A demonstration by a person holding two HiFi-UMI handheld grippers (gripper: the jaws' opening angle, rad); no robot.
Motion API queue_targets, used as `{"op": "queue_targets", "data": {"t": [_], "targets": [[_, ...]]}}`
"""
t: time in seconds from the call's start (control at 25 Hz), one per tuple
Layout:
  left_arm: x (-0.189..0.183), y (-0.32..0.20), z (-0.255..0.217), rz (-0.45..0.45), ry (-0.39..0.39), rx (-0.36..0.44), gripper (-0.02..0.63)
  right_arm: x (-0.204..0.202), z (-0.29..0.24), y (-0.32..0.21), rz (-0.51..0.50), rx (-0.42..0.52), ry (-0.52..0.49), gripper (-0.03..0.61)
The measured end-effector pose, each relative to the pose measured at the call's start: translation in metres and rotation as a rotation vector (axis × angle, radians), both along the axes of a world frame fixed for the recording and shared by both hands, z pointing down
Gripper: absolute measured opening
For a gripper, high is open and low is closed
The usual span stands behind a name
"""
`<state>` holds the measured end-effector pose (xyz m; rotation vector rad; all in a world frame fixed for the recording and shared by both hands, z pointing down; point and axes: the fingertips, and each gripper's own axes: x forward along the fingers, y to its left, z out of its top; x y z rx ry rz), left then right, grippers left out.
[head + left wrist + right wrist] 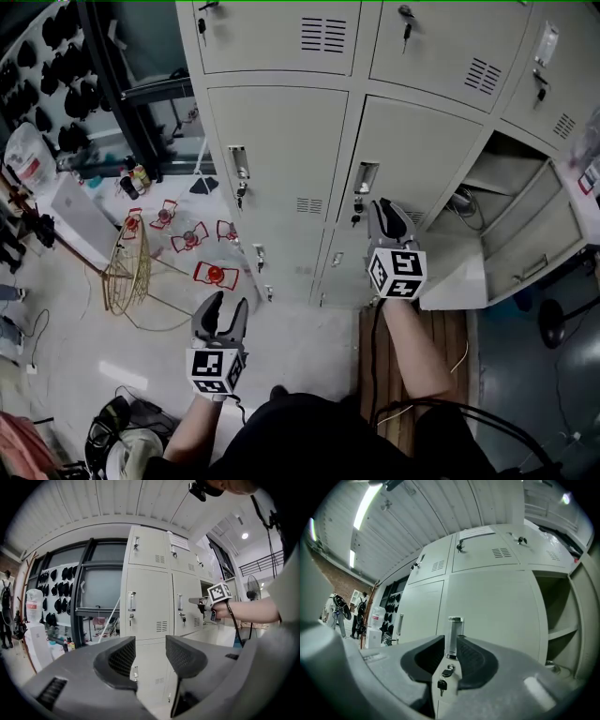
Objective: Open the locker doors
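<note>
A bank of beige lockers [281, 150] stands in front of me. The middle-row door [422, 155] is closed, with a metal handle [366, 176] and a key below it. My right gripper [385, 209] is held level, a short way in front of that door. In the right gripper view the handle [453, 634] and the key [440, 685] show through the narrow gap of the right gripper [451, 645], whose pads do not press on them. My left gripper [228, 304] hangs lower left, open and empty. It [150, 651] faces the left door's handle [131, 601] from a distance.
To the right, one locker [511, 183] is open, its door [539, 246] swung outward. Red fan parts [216, 274] and a wire guard [129, 267] lie on the floor at left. A dark rack [56, 66] stands at far left. Wooden boards [441, 333] lie under my right arm.
</note>
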<state>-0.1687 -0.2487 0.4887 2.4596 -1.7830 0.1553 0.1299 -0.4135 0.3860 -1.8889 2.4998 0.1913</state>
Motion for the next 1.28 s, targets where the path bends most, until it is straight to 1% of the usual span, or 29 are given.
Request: {"op": "queue_targets", "data": {"t": [0.16, 0.28, 0.44, 0.6, 0.8, 0.88, 1.12, 1.28], "targets": [[-0.030, -0.006, 0.004, 0.001, -0.003, -0.006, 0.199, -0.021, 0.006, -0.028, 0.029, -0.029, 0.020, 0.100], [-0.051, -0.007, 0.005, -0.005, 0.000, -0.011, 0.199, -0.032, 0.006, -0.045, 0.057, -0.048, 0.016, 0.112], [-0.076, -0.007, 0.010, -0.018, -0.003, -0.019, 0.199, -0.038, 0.005, -0.061, 0.105, -0.063, 0.010, 0.146], [-0.095, -0.004, 0.015, -0.026, -0.013, -0.024, 0.199, -0.036, 0.006, -0.069, 0.178, -0.076, 0.024, 0.149], [-0.105, -0.003, 0.016, -0.017, -0.005, -0.022, 0.199, -0.039, 0.010, -0.077, 0.218, -0.103, 0.044, 0.146], [-0.106, -0.001, 0.016, -0.009, 0.006, -0.016, 0.199, -0.037, 0.010, -0.076, 0.224, -0.110, 0.049, 0.121], [-0.102, 0.002, 0.028, 0.016, 0.026, -0.033, 0.199, -0.037, 0.008, -0.062, 0.191, -0.105, 0.040, 0.118], [-0.093, 0.001, 0.033, 0.035, 0.038, -0.039, 0.199, -0.036, 0.008, -0.044, 0.146, -0.099, 0.033, 0.118]]}}
